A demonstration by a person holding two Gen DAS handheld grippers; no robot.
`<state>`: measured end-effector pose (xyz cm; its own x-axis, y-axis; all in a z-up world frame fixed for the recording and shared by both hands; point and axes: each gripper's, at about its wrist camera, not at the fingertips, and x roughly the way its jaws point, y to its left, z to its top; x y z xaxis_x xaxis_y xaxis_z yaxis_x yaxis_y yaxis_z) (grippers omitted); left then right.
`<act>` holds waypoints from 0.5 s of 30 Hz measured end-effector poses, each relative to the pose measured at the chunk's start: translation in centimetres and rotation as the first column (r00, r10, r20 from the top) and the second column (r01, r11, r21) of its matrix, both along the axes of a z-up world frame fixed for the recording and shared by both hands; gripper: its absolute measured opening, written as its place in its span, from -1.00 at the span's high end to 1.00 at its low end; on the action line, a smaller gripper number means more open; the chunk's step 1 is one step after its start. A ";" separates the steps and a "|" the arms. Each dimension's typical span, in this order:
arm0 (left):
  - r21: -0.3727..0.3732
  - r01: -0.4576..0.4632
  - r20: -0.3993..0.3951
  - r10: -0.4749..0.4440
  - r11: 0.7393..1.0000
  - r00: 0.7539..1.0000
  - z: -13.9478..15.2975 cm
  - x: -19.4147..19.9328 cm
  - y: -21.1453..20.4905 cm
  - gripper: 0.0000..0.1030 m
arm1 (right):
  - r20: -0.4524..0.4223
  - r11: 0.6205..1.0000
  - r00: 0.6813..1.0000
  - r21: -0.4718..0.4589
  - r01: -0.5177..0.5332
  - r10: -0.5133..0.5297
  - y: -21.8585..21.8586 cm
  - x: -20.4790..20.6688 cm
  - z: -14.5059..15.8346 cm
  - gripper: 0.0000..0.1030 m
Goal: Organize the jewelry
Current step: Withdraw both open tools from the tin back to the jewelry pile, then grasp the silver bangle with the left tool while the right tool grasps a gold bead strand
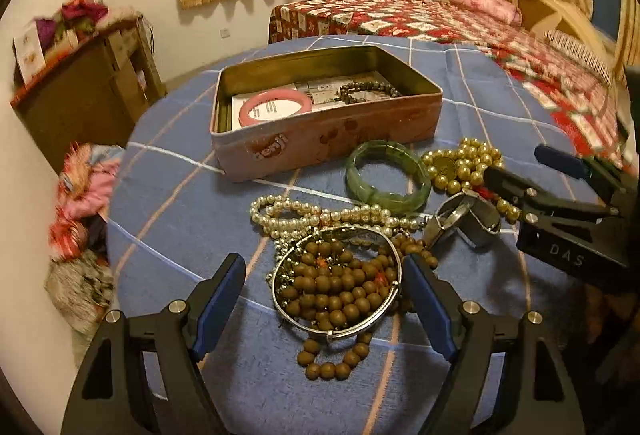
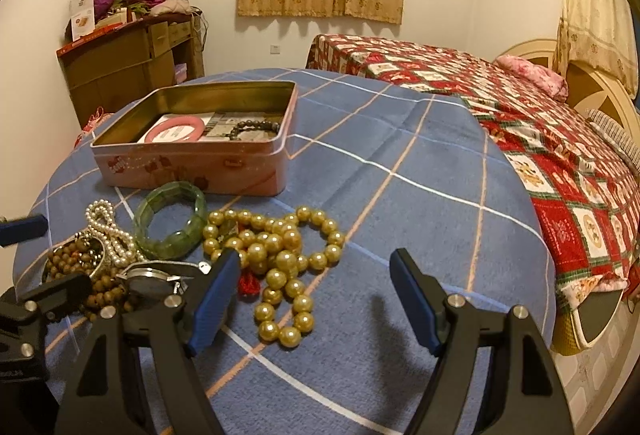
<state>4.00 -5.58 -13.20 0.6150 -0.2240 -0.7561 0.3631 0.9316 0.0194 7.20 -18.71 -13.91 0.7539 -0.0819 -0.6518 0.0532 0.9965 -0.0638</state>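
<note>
An open pink tin (image 1: 320,143) (image 2: 224,171) on the blue checked cloth holds a pink bangle (image 1: 274,108) (image 2: 176,131) and a dark bead bracelet (image 1: 370,90). In front of it lie a green bangle (image 1: 387,176) (image 2: 170,221), gold pearls (image 1: 464,163) (image 2: 280,259), white pearls (image 1: 320,217) (image 2: 108,235), a silver bangle (image 1: 360,327) over brown wooden beads (image 1: 340,287) (image 2: 76,255), and a metal ring piece (image 1: 464,221) (image 2: 156,275). My left gripper (image 1: 324,275) is open around the silver bangle and brown beads. My right gripper (image 2: 316,267) (image 1: 516,165) is open beside the gold pearls.
The cloth (image 2: 400,195) covers a round table. A bed with a red patchwork quilt (image 2: 540,139) stands to the right. A wooden cabinet (image 2: 132,63) with clutter stands at the back left. Clothes (image 1: 80,203) lie on the floor left of the table.
</note>
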 end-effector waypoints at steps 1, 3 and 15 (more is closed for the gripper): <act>-0.011 0.000 -0.006 0.000 1.000 1.000 -0.1 0.2 0.1 -0.57 | 0.000 1.000 1.000 0.001 0.001 -0.001 0.0 0.0 0.0 -0.54; -0.030 -0.004 -0.011 0.004 1.000 1.000 -0.2 0.5 0.5 -0.57 | 0.000 1.000 1.000 0.000 0.000 0.000 0.0 0.0 0.0 -0.54; -0.072 0.026 -0.009 -0.026 0.997 1.000 0.1 0.3 1.2 -0.30 | 0.000 1.000 1.000 0.003 0.002 -0.002 0.1 0.1 0.0 -0.55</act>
